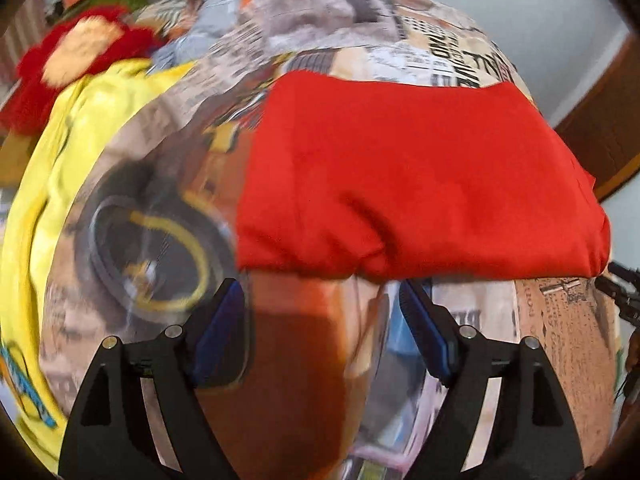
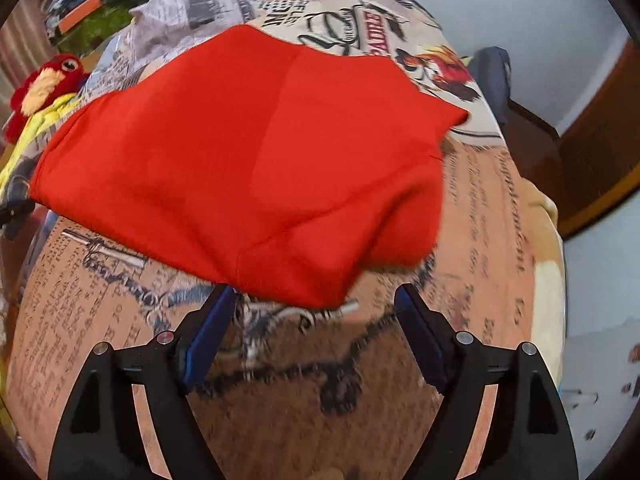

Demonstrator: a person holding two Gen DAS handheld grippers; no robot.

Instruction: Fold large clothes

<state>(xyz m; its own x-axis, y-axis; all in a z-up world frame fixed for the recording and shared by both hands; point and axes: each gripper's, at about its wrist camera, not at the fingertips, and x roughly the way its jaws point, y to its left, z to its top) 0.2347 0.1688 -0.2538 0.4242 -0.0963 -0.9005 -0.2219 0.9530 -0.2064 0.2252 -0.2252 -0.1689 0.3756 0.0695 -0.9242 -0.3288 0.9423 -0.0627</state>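
My left hand-held gripper (image 1: 322, 300) and right hand-held gripper (image 2: 314, 304) both gape wide, holding nothing, just short of the red garment's (image 2: 248, 160) near fold on the printed bedspread (image 2: 100, 320). Pinch only 1 layer and the fold unravels.

The red garment (image 1: 420, 176) lies folded into a thick, compact bundle on the printed bedspread (image 2: 100, 320), plain red with no pattern to be seen. Its top is fairly smooth, crossed by a faint straight crease, while the near edge on the bedspread is rounded and puckered where the layers double over. It sits in the middle stretch of the bedspread, its near edge resting over the brown newsprint part of the print and its far edge reaching the paler part with bold lettering.
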